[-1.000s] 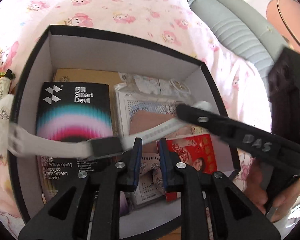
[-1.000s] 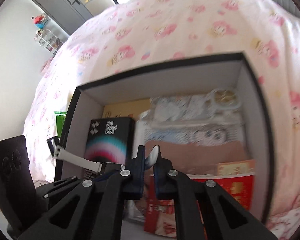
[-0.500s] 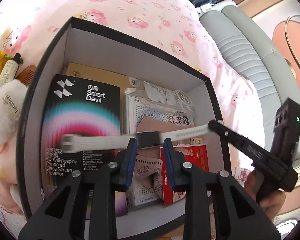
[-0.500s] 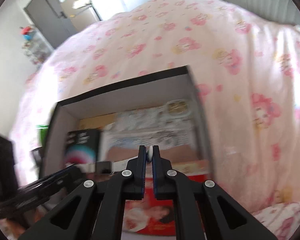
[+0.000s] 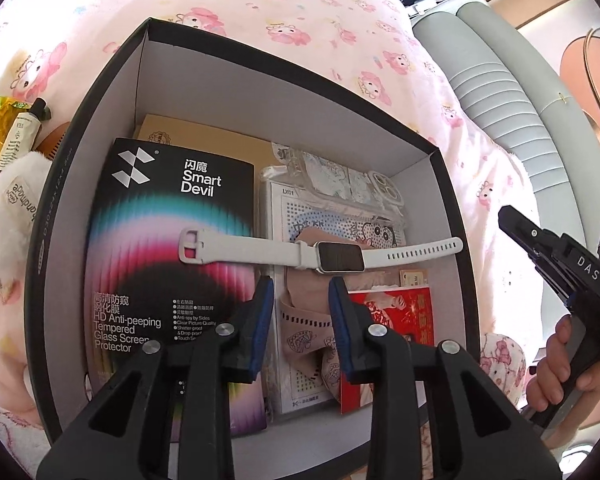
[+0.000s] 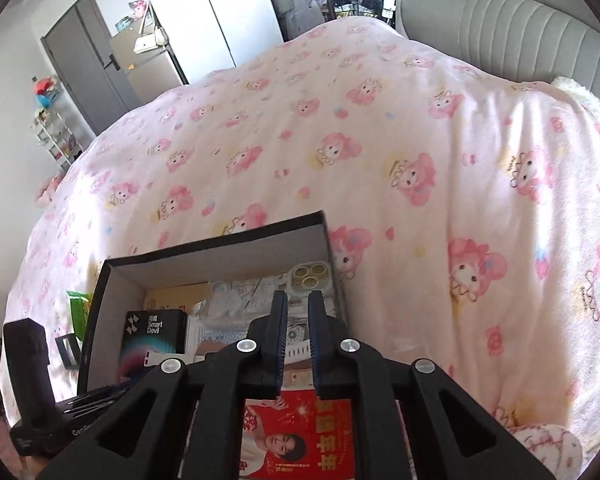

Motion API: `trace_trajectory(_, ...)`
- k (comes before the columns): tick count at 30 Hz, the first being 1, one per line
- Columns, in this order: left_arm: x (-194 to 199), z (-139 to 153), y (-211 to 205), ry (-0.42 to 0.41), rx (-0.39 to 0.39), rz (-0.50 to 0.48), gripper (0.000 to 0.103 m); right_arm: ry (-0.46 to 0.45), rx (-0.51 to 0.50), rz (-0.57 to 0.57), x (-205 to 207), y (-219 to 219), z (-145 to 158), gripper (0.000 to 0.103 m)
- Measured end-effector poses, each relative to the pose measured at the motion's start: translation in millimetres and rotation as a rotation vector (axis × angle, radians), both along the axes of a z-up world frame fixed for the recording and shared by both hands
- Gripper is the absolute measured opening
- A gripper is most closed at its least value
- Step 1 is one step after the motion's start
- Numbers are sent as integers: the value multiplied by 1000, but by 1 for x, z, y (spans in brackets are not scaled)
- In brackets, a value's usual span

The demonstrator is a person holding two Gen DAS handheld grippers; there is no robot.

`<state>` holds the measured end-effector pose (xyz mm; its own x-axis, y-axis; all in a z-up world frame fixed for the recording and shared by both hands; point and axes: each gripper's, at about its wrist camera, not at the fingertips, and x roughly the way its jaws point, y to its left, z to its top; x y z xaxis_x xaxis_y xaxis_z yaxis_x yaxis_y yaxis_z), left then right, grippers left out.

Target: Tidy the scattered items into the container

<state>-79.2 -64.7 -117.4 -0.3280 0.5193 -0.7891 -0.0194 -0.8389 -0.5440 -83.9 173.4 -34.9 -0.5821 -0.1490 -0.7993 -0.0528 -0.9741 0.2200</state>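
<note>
A white smartwatch (image 5: 340, 256) lies flat across the items inside the black box (image 5: 100, 92), strap stretched out left and right. My left gripper (image 5: 300, 292) hovers just in front of the watch face; its jaws are opening with nothing between them. My right gripper (image 6: 298, 304) sits above the box's (image 6: 212, 240) right part, drawn back from the strap end. Its jaws are opening to a narrow gap, empty, and a piece of the watch strap (image 6: 298, 350) shows below. The right gripper's tip (image 5: 508, 216) also appears in the left wrist view, outside the box's right wall.
The box holds a Smart Devil screen protector pack (image 5: 172, 248), a red booklet (image 5: 392, 320), a clear phone case (image 5: 380, 196) and a masks pack. Left of the box lie a hand cream tube (image 5: 20, 136) and a fluffy white item (image 5: 8, 208). A grey headboard (image 5: 500, 92) stands behind the pink quilt.
Both grippers held the watch stretched over the box. Now it lies in the box, released. The left jaws have spread; the right gripper has pulled away to the right and up.
</note>
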Motion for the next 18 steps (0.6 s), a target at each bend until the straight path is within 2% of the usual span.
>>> trace_trajectory(1,-2,-3,-1,-16,38,-6,28,-19,10,10,-2,1,-1,8)
trace_trajectory(3,-12,-12,-3,-94,177,-33,32,-40,12,93,-2,-6,-3,9)
trace_trajectory(4,-18,-14,-4,-121,197,-32,32,-59,9,164,-3,-15,-7,9)
trace_trajectory(7,-33,-2,2,-82,39,-31,32,-140,5,276,-8,-36,-26,9)
trace_trajectory(10,-47,-1,12,-84,-37,-67,32,-203,24,240,-24,-39,-50,9)
trace_trajectory(13,-49,-8,11,-70,-123,-42,32,-288,-8,206,-36,-36,-76,8)
trace_trajectory(14,-48,-10,9,-68,-131,-30,32,-307,-32,219,-38,-37,-83,8)
trace_trajectory(18,-44,-9,-7,-52,-75,20,32,-375,-109,285,-42,-50,-99,9)
